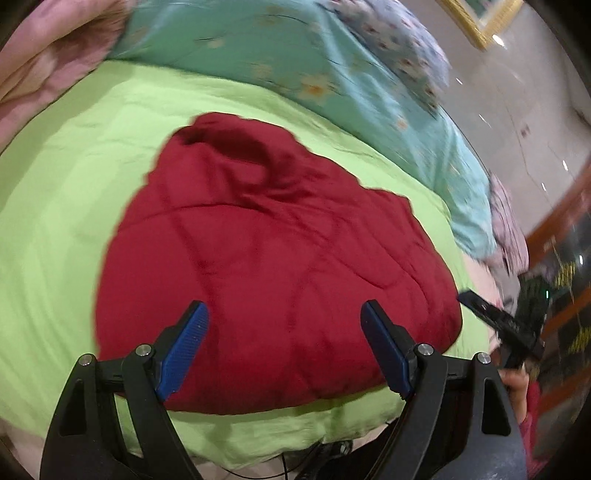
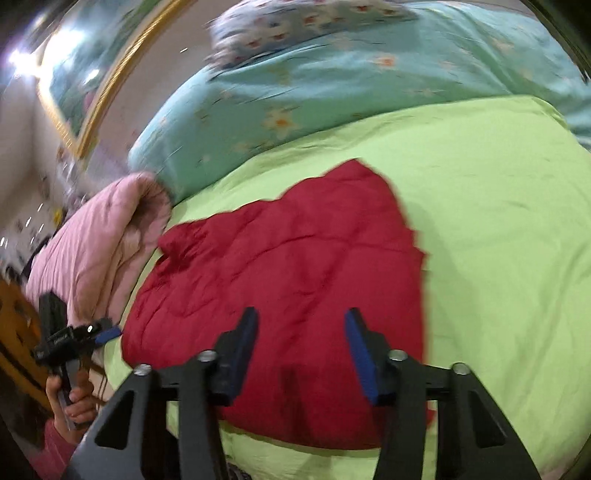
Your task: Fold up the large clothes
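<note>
- L gripper (image 1: 284,314): fingers (image 1: 184,350) w/ blue ribbed pads on black arms, spread wide, nothing between them; they hover over the near part of the red garment (image 1: 273,258). Arm bases cut off by the bottom edge of the frame.
- R gripper (image 2: 299,321): fingers (image 2: 360,354) same blue-on-black build, apart w/ a clear gap, holding nothing; they hang over the garment's near edge. Contact w/ the cloth can't be told in either view.
- Red garment: dark red, padded, w/ stitched quilt lines; lies in a rounded, bunched heap on the bed, far end rumpled into folds. Sleeves, collar etc. can't be made out; motion blur softens the edges.
- Green sheet (image 1: 66,221): bright lime, smooth w/ light creases, covers the bed under and all round the garment.
- Teal quilt (image 1: 332,74): flower print, piled at the far side of the bed, a paler floral pillow (image 2: 295,26) on top, blurred.
- Pink quilt (image 2: 96,251): ribbed, rolled, beside the garment, just touching or nearly so.
- Gilt-framed picture (image 2: 92,74) on the wall, partly cut off.
- In the L view the R gripper shows at the right edge as a black blur; in the R view a hand (image 2: 74,402) grips the other tool's handle at lower left.
</note>
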Demonstrator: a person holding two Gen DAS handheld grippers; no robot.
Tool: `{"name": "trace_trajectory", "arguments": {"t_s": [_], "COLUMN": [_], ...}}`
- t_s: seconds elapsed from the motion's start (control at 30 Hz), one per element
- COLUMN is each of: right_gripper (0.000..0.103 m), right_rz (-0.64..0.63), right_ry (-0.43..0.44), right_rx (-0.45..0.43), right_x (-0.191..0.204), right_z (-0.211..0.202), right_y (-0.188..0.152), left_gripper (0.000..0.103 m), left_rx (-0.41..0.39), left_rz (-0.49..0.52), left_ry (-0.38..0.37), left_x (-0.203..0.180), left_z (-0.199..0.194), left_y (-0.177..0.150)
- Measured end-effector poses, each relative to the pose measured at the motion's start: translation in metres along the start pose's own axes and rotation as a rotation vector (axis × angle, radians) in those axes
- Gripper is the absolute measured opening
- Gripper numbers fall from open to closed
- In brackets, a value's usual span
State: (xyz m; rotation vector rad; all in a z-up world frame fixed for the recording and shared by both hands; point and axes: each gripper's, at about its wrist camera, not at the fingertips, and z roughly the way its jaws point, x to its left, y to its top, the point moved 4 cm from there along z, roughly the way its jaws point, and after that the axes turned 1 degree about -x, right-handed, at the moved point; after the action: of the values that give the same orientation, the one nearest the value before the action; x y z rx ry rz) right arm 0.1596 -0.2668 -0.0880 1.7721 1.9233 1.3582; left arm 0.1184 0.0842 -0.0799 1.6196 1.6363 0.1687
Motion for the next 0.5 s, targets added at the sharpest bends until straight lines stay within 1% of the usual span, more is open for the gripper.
{"name": "trace_trajectory", "arguments": {"t_s": [0.1,0.13,0.23,0.33,0.47,0.5], "right_gripper": [0.036,0.036,0.034,0.034,0.034,0.032], "right_rz": [-0.050,-0.065,-0.105,-0.154,-0.203,-0.212], "right_ry": [0.017,0.021,0.031,0.022,-0.003,-0.016], "right_rx": [0.035,0.048,0.086,0.101,0.132,0.136], "right_x": [0.023,0.028,0.044,0.058,0.069,0.068], "right_z": [0.020,0.027,0.046,0.059,0.082,0.087], "right_y": [-0.003,-0.005,-0.013,-0.017,-0.016,-0.014], "left_gripper": [0.085,0.085,0.085,0.085,0.085,0.085], "left_rx": [0.042,0.054,0.056,0.059,0.064,0.064], "left_rz": [0.046,0.065,0.147,0.226,0.248,0.248], "left_ry": [-0.023,-0.020,-0.001,0.013,0.073,0.081], "left_x": [-0.016,-0.021,-0.037,-0.050,-0.053,-0.052], "left_z": [0.016,0.021,0.030,0.043,0.069,0.073], "left_y": [-0.005,-0.008,-0.014,-0.016,-0.010,-0.009]}}
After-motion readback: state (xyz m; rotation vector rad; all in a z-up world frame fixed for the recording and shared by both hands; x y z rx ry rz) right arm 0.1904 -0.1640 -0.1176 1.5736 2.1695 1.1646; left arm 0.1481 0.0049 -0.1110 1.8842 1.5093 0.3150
